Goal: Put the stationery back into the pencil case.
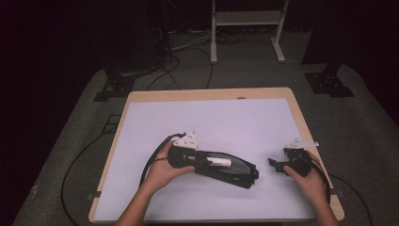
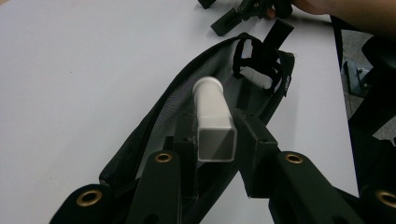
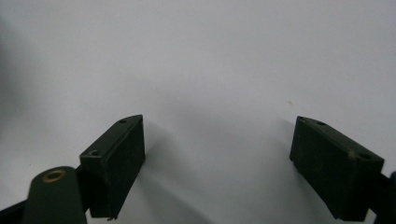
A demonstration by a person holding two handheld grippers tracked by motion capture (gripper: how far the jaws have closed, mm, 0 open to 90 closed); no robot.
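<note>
The left hand-held gripper [image 2: 215, 140] is clamped on a white tube [image 2: 212, 119], light and stiff (probably slick), above the limp black mesh pouch [image 2: 187, 102] on the bench [image 1: 211, 117]; the right hand-held gripper [image 3: 217, 158] gapes empty.

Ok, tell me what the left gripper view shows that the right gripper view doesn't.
Left gripper view: the left claw shut on a white tube, held over a black mesh pouch, with the other claw farther off at the top edge. Right gripper view: the right claw open, nothing between its pads. Both show the white tabletop.
</note>
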